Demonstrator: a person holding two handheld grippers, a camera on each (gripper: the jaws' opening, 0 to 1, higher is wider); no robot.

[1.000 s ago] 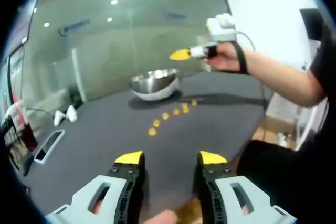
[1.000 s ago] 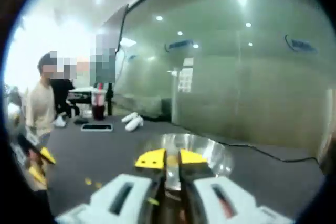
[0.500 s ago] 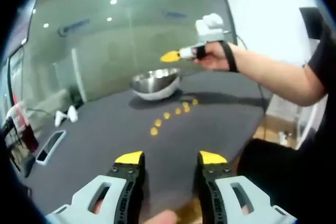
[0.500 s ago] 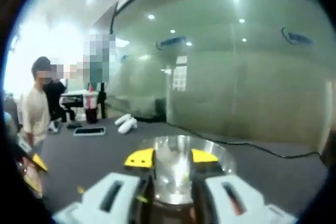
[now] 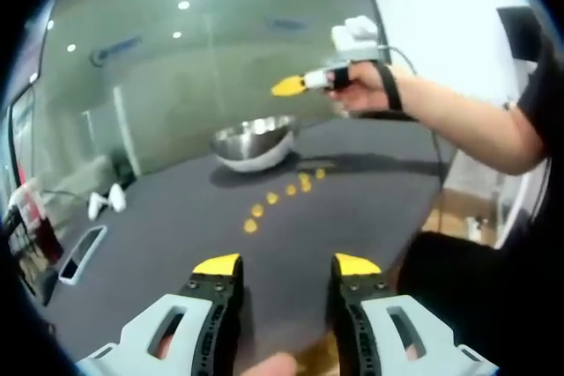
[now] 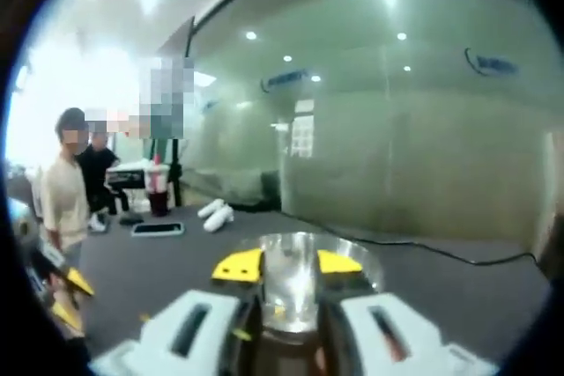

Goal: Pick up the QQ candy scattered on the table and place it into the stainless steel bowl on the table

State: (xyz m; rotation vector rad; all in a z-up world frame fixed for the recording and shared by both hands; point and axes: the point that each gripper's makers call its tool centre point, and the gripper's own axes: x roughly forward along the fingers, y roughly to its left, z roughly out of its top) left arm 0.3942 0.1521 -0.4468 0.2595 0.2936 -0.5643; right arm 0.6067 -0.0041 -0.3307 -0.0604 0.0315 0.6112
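Bowl (image 6: 310, 279) partly hidden behind the right tongs (image 6: 286, 264), contents too blurred to tell. Candies (image 5: 271, 199) on the surface (image 5: 176, 217) too small for detail. Right tongs (image 5: 286, 87) in the left gripper view seen edge-on, gap not readable. Left tongs (image 6: 69, 297) cut off at the frame edge. Phone (image 5: 77, 253) partly cut off.

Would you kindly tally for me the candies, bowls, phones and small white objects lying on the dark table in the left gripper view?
Yellow candies: 6 that can be told apart
Steel bowl: 1
Phone: 1
White objects: 2
Total: 10
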